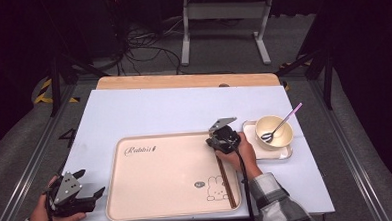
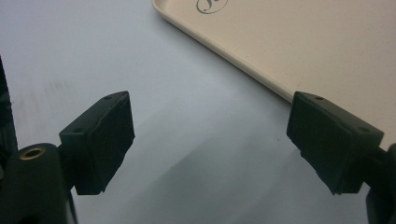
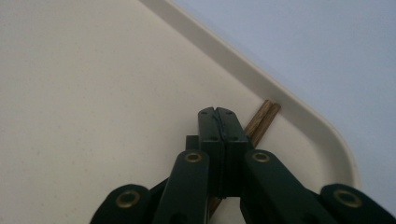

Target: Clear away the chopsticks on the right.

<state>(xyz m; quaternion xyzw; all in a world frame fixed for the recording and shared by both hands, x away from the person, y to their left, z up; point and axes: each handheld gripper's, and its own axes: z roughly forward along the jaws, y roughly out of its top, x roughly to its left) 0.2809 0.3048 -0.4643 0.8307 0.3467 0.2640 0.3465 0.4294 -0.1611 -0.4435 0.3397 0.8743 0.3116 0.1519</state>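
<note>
One large cream tray [image 1: 161,172] lies on the table [image 1: 174,106], and to its right stands one small square plate [image 1: 283,154] with one bowl [image 1: 273,130] on it; one spoon [image 1: 283,121] with a pale purple handle leans in that bowl. Two brown chopsticks [image 1: 226,181] lie side by side on the tray along its right edge, running from the near right corner up toward the far one (a small rabbit drawing sits just to their left). There are two grippers, one in each hand. The right gripper [image 3: 218,112] is over the tray's far right part, above the far ends of the chopsticks; in the right gripper view its jaws are pressed together with nothing between them, and the chopstick tips [image 3: 264,119] poke out just to the right of the closed jaws, passing under them near the tray's rim. Whether the jaws touch the wood cannot be told. The left gripper [image 1: 89,184] is off the tray's near left corner, well apart from the chopsticks; in the left gripper view its jaws are spread wide over bare table, with the tray's edge behind one of them.
</note>
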